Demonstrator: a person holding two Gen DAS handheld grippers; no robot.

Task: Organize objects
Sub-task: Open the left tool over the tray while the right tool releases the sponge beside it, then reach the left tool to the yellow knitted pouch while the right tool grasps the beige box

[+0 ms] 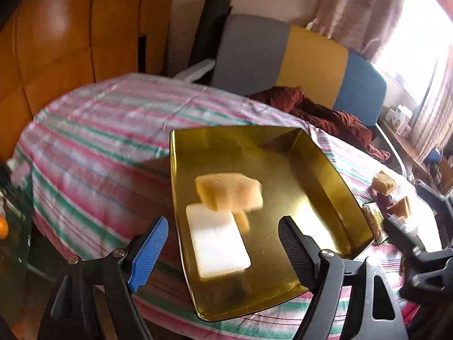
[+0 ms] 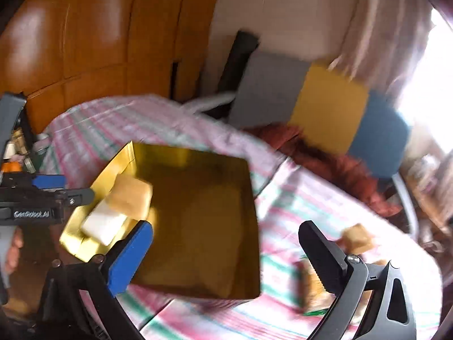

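Observation:
A gold tin tray (image 1: 325, 170) lies on the striped tablecloth. In it a white bar (image 1: 218, 245) lies flat, and a blurred tan bar (image 1: 229, 191) is over its far end; I cannot tell if it rests or falls. My left gripper (image 1: 223, 235) is open and empty just above the tray's near end. In the right wrist view the gold tray (image 2: 198, 212), the white bar (image 2: 103, 223) and the tan bar (image 2: 131, 195) show blurred. My right gripper (image 2: 226, 252) is open and empty above the tray. Another tan bar (image 2: 356, 238) lies right of it.
A round table with a pink, green and white striped cloth (image 1: 99, 141). Tan bars (image 1: 383, 182) and a green packet (image 1: 373, 215) lie right of the tray. A red cloth (image 1: 325, 113) and a grey, yellow and blue chair (image 1: 311, 65) are behind. Wooden wardrobe at left.

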